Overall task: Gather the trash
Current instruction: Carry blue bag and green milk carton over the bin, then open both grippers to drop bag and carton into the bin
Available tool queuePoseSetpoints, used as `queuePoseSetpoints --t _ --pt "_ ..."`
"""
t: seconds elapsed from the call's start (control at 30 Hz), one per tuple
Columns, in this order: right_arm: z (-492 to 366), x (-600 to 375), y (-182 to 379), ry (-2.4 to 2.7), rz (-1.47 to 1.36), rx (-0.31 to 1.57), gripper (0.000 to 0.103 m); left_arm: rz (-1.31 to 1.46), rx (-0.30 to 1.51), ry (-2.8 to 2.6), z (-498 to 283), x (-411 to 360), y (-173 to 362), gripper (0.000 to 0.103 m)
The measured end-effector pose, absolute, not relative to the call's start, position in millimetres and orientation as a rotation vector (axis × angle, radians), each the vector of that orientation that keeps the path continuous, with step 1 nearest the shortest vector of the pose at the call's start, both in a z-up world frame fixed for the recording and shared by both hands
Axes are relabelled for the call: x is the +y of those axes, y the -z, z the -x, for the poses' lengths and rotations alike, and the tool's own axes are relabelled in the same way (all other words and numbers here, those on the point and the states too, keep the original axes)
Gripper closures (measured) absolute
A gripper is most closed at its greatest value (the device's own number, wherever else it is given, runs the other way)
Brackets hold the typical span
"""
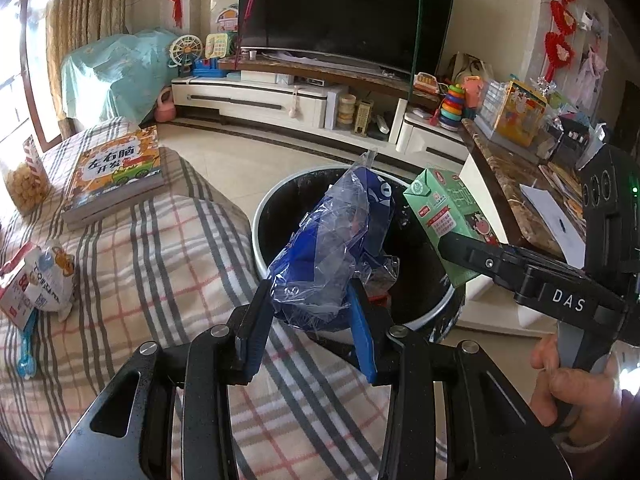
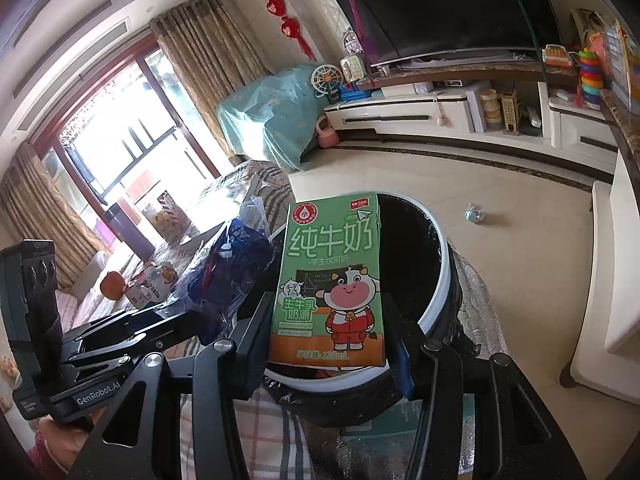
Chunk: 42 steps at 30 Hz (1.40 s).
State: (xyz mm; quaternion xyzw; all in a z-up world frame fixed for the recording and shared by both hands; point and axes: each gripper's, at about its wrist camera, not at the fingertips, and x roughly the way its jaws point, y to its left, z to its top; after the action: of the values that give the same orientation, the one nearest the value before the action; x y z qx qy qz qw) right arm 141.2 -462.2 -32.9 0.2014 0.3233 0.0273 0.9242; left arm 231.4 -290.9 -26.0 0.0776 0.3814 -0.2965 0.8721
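The left tongs (image 1: 310, 334) are black matt metal with shiny silver bolts and smooth blue pads. The bag (image 1: 332, 248) in them is thin, crinkly, see-through plastic, blue in parts. The milk carton (image 2: 330, 284) is smooth printed card with a soft shine. The bin (image 1: 276, 204) has a glossy white rim and a dark inside. The checked blanket (image 1: 160, 248) is soft woven cloth. The book (image 1: 116, 172) has a shiny paper cover.

Two wrist views close above the black bin (image 1: 264, 216) (image 2: 440, 264), left beside right, both facing the television (image 1: 344, 8) (image 2: 440, 4).
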Motion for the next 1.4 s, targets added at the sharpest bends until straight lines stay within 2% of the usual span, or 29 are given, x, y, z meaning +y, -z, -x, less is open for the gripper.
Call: queuePoseSetpoints --t 1.17,1.4 --pt "-169.1 -472.3 35.7 -0.041 -0.365 0.699 0.052 -0.177 0.842 0.623 -259.7 -313.6 34.0 0.066" --pt "-173.0 -472.4 36.6 -0.035 -0.36 0.707 0.052 -0.172 0.85 0.62 -263.7 -313.8 34.0 0.062"
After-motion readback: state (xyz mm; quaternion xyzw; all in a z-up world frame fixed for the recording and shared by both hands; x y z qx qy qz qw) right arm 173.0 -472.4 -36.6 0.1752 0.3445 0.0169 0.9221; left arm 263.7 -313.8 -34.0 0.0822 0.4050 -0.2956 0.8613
